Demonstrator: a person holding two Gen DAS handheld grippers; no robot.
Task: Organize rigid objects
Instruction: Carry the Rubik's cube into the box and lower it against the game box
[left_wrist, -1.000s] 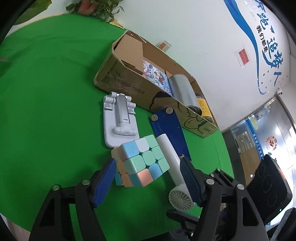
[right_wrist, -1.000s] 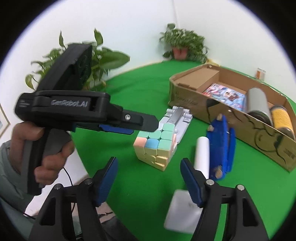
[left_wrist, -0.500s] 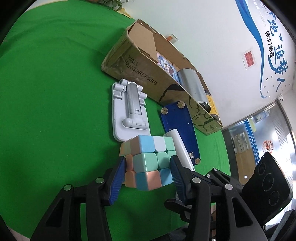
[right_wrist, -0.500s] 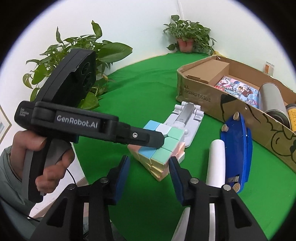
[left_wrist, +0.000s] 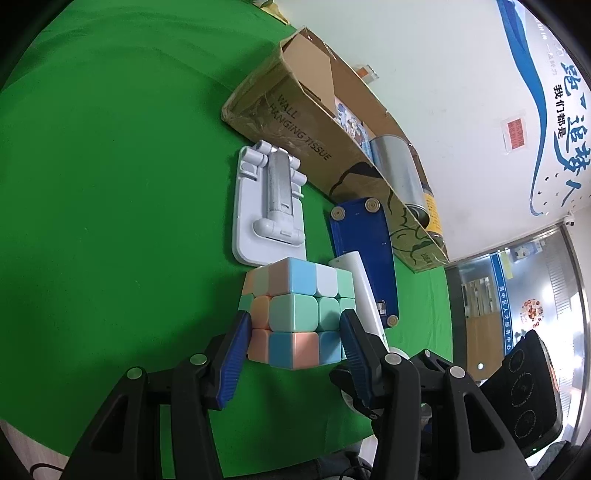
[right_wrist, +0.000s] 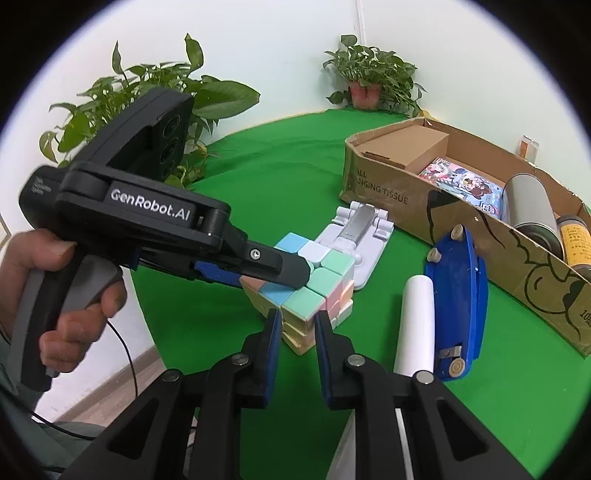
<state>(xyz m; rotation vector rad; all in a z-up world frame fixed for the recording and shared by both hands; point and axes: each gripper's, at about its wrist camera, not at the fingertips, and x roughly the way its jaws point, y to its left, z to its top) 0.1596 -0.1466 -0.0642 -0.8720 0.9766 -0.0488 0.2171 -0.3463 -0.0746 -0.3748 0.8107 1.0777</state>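
Two handheld grippers work over a green table. Upper right, a cardboard box holds earlier items. Mid-frame lie a white phone stand, a blue stapler and a white tube. Lower centre, the left gripper pinches the pastel puzzle cube. The right gripper hangs nearly closed, empty. Lifting straight up should clear the tube.

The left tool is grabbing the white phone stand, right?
Not quite. The left tool is grabbing the pastel cube, its blue pads against the cube's two sides. The white phone stand lies untouched behind it, as the left wrist view shows.
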